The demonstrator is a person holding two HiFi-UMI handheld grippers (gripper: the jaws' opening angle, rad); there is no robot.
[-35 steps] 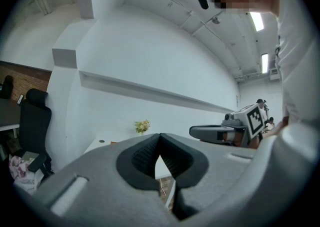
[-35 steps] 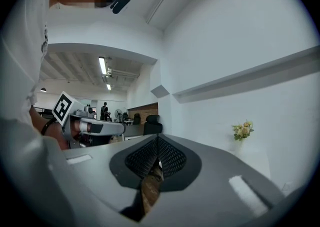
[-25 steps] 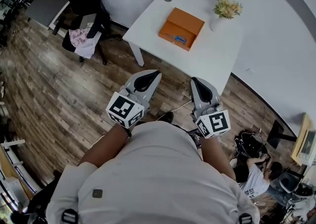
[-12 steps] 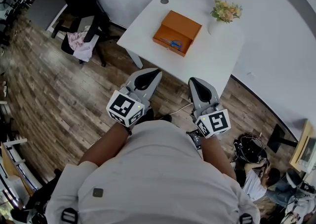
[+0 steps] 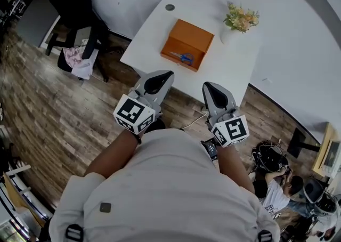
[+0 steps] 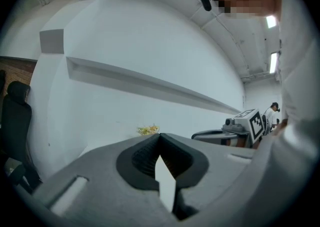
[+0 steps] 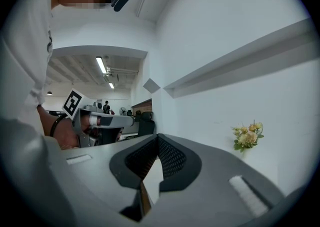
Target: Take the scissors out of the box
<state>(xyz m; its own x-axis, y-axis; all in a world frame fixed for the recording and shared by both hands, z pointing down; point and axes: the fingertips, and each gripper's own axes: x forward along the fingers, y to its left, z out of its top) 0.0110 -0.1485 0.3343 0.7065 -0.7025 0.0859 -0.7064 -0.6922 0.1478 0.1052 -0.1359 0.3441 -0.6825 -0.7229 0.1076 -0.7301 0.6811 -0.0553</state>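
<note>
Step in hand, as judged: getting into reach of the table [image 5: 226,73], with no reach begun yet. The left gripper [image 5: 159,78] and right gripper [image 5: 211,87] are hanging level in front of the torso, short of the table's near edge. Each has its jaws pressed together with nothing between them. The blue-handled scissors [image 5: 183,57] are lying in the open orange box [image 5: 194,35], toward its near wall, mid-table. Advice: open one gripper before going in, drop from above rather than across the near wall, pinch at the handles or pivot, and lift straight up clear of the rim. The other gripper could be steadying the box, which looks light enough to slide. Flowers [image 5: 241,18] are standing just right of the box, so the right arm's sweep needs care. A chair [image 5: 74,6] is standing well left, off the path. A cable [image 5: 194,120] is lying by the feet. A person [image 5: 277,179] is sitting lower right, well apart.
</note>
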